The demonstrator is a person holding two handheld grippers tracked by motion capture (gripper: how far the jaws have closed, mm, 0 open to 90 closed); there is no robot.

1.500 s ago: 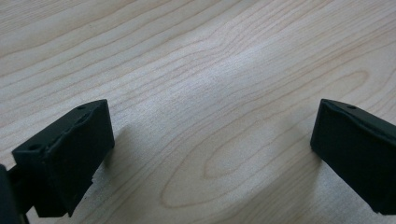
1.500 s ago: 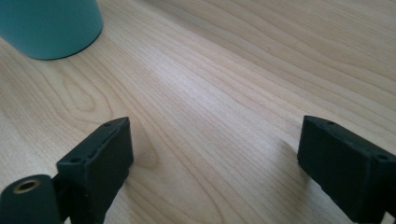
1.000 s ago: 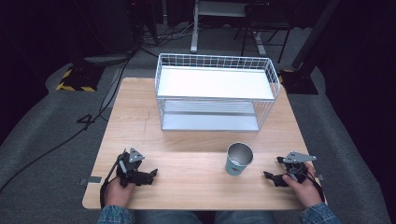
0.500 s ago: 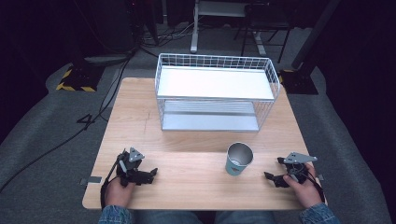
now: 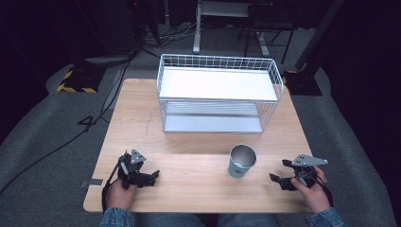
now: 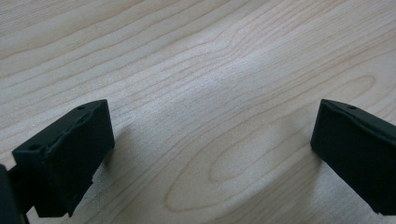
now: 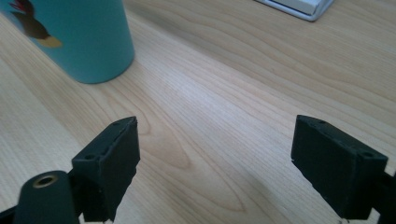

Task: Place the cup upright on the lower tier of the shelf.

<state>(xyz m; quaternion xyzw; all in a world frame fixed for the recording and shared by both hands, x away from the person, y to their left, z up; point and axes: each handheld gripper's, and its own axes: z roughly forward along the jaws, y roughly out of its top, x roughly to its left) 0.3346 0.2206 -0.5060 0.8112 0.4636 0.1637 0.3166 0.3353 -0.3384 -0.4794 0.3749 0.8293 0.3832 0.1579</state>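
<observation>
While resting low on the near worktop [image 5: 198, 184], both grippers, left [image 5: 150, 178] and right [image 5: 276, 180], with jaws wide apart and empty. Teal cup [image 5: 241, 161] upright near right gripper, before wire rack [image 5: 218, 92]. Probably light, stiff, slippery metal; best gripped across the wall.

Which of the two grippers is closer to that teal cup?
The right gripper: it rests just right of the cup, fingers open. The left gripper sits much farther off, toward the table's left edge, fingers open too.
</observation>
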